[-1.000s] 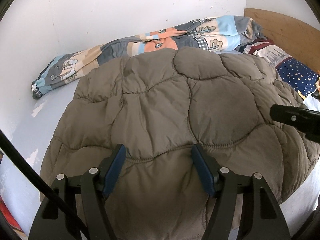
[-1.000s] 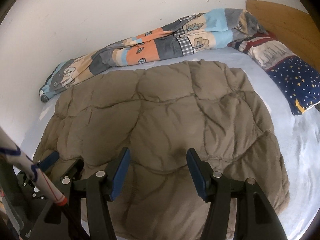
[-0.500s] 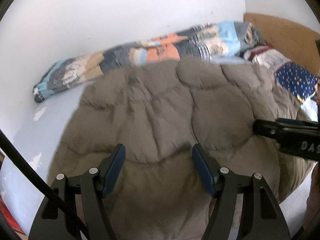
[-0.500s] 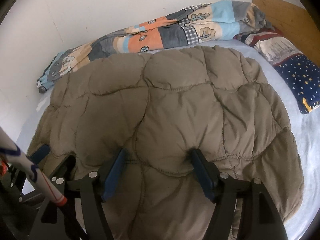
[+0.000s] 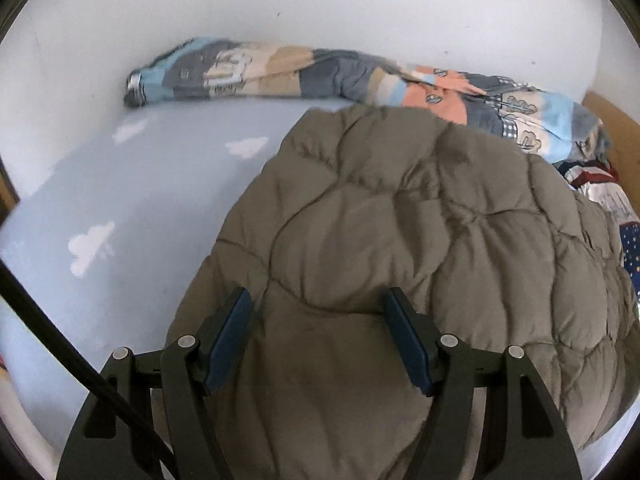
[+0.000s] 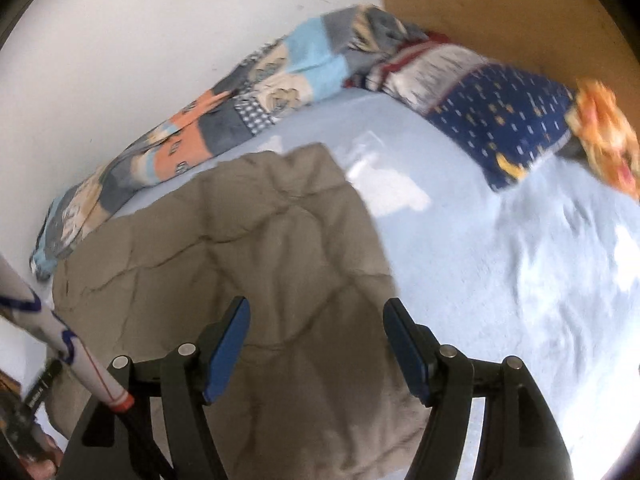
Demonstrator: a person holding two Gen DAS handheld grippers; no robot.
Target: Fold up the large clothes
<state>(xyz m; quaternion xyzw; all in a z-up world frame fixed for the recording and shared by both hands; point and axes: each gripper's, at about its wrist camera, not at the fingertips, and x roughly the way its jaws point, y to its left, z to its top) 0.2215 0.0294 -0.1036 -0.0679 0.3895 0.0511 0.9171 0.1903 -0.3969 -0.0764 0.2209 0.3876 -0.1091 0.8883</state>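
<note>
A large olive-brown quilted garment (image 5: 408, 248) lies spread on a light-blue bed sheet (image 5: 120, 208). It also shows in the right wrist view (image 6: 240, 248). My left gripper (image 5: 320, 312) is open, its blue pads wide apart over the garment's near-left part. My right gripper (image 6: 316, 320) is open over the garment's near-right edge, with the right pad above bare sheet (image 6: 520, 280). Neither gripper holds any cloth.
A rolled patchwork blanket (image 5: 320, 76) lies along the white wall behind the garment. A navy star-patterned pillow (image 6: 500, 124) and an orange patterned item (image 6: 604, 128) sit by the wooden headboard (image 6: 500, 12). The left gripper's body (image 6: 36, 396) shows at the lower left of the right wrist view.
Both cameras have swung apart: the left one leftward, uncovering bare sheet, the right one rightward toward the pillow. The right gripper has left the left wrist view. Both stay open.
</note>
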